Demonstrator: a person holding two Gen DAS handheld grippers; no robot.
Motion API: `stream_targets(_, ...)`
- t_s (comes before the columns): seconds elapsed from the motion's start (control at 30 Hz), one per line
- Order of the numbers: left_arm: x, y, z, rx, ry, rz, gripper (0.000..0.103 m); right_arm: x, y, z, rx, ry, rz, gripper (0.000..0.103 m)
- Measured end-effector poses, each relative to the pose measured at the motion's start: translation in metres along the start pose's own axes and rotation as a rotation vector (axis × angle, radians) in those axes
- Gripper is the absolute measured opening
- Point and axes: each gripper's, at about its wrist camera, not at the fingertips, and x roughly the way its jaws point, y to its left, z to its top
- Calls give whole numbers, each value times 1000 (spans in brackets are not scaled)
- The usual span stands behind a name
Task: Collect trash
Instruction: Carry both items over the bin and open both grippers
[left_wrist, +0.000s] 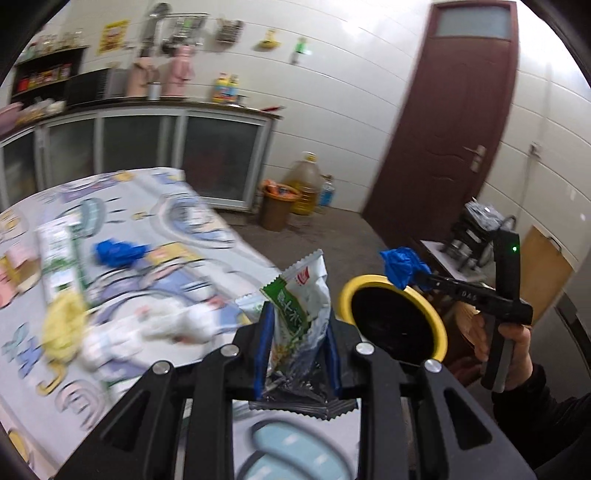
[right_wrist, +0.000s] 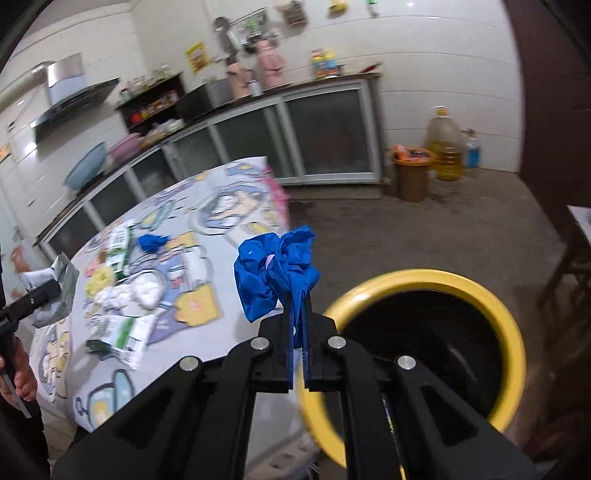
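My left gripper (left_wrist: 297, 325) is shut on a green and white snack wrapper (left_wrist: 303, 295), held over the table's near edge beside the yellow-rimmed bin (left_wrist: 395, 321). My right gripper (right_wrist: 297, 306) is shut on a crumpled blue glove (right_wrist: 273, 269), held just left of the bin (right_wrist: 424, 343); in the left wrist view it (left_wrist: 417, 277) holds the glove (left_wrist: 400, 266) above the bin's far rim. On the patterned table (right_wrist: 207, 221) lie another blue glove (right_wrist: 151, 242), white tissue (right_wrist: 144, 290), a yellow wad (right_wrist: 99, 280) and green-white packets (right_wrist: 122, 334).
A brown bin (right_wrist: 412, 173), an oil jug (right_wrist: 445, 147) and a blue bottle (right_wrist: 472, 151) stand by the far wall cabinets. A brown door (left_wrist: 454, 122) is at the right. A side table with dark items (left_wrist: 469, 240) stands right of the yellow-rimmed bin.
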Motion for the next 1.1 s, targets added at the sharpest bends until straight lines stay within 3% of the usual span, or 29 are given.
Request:
stream_targets(0.3, 97, -78, 18, 79, 93, -179, 23, -17, -60, -19, 75, -13, -171, 4)
stream_targets(0.47, 143, -117, 17, 111, 139, -239, 23, -8, -83, -27, 118, 14, -204, 4)
stream_targets(0.7, 192, -142, 12, 105, 199, -268, 24, 11, -105, -37, 161, 68, -230, 4)
stream_targets(0.97, 219, -153, 6, 98, 234, -271, 25, 23, -115, -44, 190, 101, -255, 5)
stream_targets(1.0, 220, -153, 6, 94, 230, -272, 32, 24, -119, -45, 204, 106, -255, 5)
stream_targets(1.1, 218, -150, 6, 74, 209, -266, 75, 26, -127, -47, 232, 126, -280, 11)
